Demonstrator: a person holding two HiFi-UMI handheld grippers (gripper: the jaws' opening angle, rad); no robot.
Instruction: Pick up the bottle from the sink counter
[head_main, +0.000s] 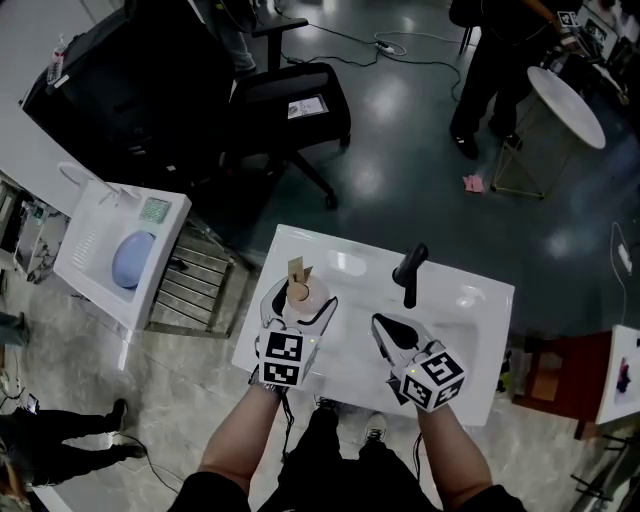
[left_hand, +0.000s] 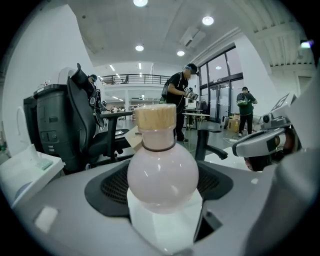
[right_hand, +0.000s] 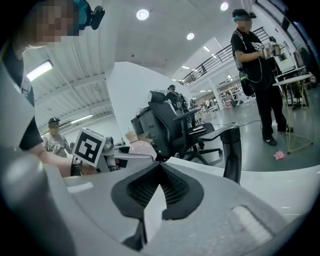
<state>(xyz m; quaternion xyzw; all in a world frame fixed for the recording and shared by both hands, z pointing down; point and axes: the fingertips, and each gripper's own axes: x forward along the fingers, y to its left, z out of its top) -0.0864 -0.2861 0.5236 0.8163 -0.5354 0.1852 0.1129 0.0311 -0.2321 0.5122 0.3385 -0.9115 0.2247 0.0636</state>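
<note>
Bottle (left_hand: 162, 172): pink, wood-capped; clamped in left tool (head_main: 299, 298); lift off tabletop (head_main: 478, 292) apparently pending; right tool (right_hand: 152, 205) clenched, empty

At the left part of the tabletop (head_main: 296, 246) is the bottle (head_main: 302, 291), held between the jaws of the left hand-held gripper (head_main: 300, 302). To its right, near the tabletop's middle and towards the back edge, stands the tap (head_main: 410, 274). The right hand-held gripper (head_main: 384, 327), jaws together, is just in front of the tap and right of the bottle, apart from both. Behind the tabletop is an office chair (head_main: 296, 108). A second sink unit (head_main: 118, 250) lies to the left, and a round table (head_main: 566, 104) far back on the right.
</note>
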